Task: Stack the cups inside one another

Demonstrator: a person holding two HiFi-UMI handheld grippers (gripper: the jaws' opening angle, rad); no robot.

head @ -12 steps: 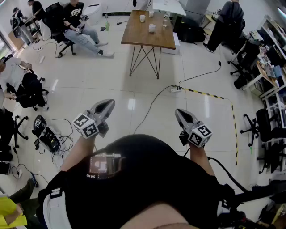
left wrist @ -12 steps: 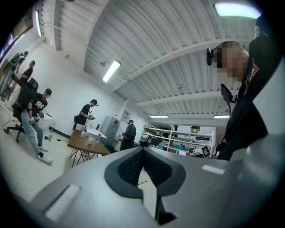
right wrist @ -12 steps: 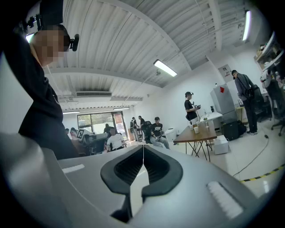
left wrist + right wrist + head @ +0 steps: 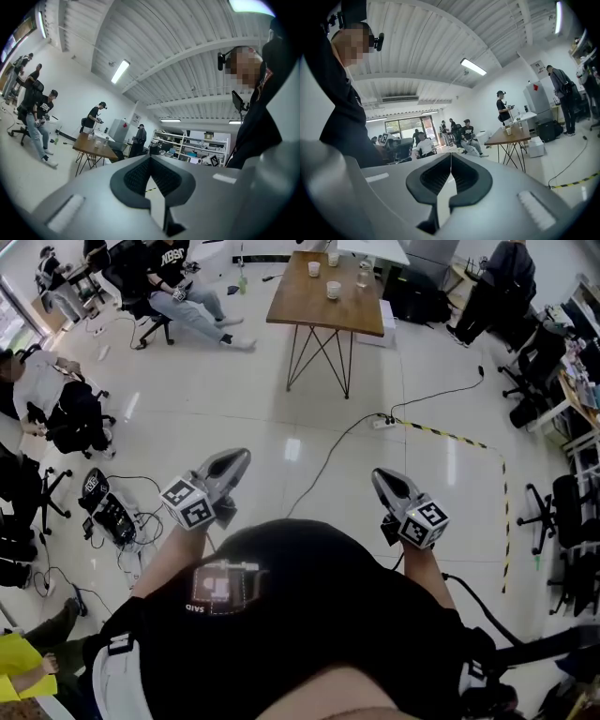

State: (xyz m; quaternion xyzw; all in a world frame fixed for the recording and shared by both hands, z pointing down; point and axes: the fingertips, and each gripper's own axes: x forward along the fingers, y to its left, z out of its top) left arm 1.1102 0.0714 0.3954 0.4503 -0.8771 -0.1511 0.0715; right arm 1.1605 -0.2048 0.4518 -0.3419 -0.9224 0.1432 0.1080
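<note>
I hold my left gripper (image 4: pixel 240 457) and my right gripper (image 4: pixel 379 476) low in front of my body, roughly level and pointing ahead, since nothing is within reach to grasp. On each, the jaws are pressed together with nothing between them. That suits carrying them across a room, not working. Ahead of them the floor (image 4: pixel 281 399) is open, crossed by a cable (image 4: pixel 323 457) that runs to a power strip (image 4: pixel 382 422), so I judge I should mind my footing on the way over.

Farther off stands the wooden table (image 4: pixel 328 317), well apart from both grippers. The cups (image 4: pixel 333 290) stand on its far half, toward the far edge, each apart from the others and none inside another. I judge the stacking is not yet begun. It calls first for getting close to the table, then for opening one gripper around a cup.
</note>
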